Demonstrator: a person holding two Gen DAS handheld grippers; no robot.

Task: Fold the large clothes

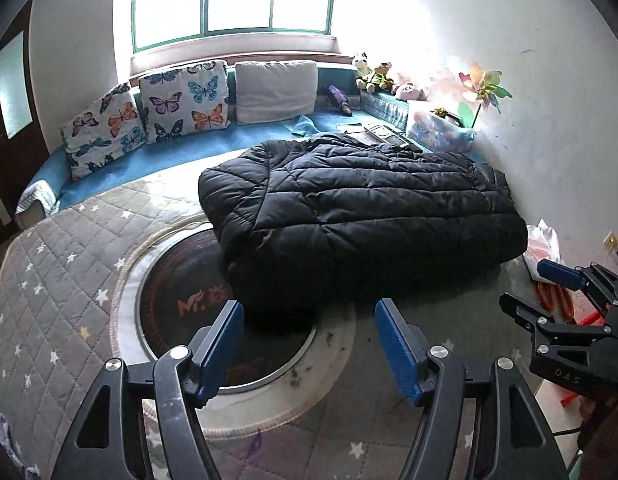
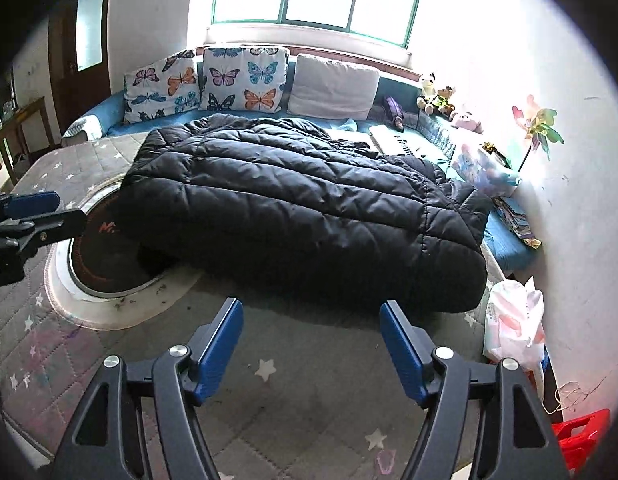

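A large black puffer jacket (image 1: pixel 361 216) lies folded in a thick bundle on the grey star-patterned quilted cover (image 1: pixel 53 280); it also shows in the right wrist view (image 2: pixel 309 212). My left gripper (image 1: pixel 309 320) is open and empty, just short of the jacket's near edge. My right gripper (image 2: pixel 311 320) is open and empty, a little before the jacket's near edge. The right gripper also shows at the right of the left wrist view (image 1: pixel 549 292), and the left gripper at the left edge of the right wrist view (image 2: pixel 33 216).
A round dark inset (image 1: pixel 189 304) with a white ring sits partly under the jacket. Behind are butterfly cushions (image 1: pixel 185 100), a blue bench, plush toys (image 1: pixel 373 72) and a pinwheel (image 1: pixel 483 88). A plastic bag (image 2: pixel 513 320) and red stool (image 2: pixel 581 436) stand by the right wall.
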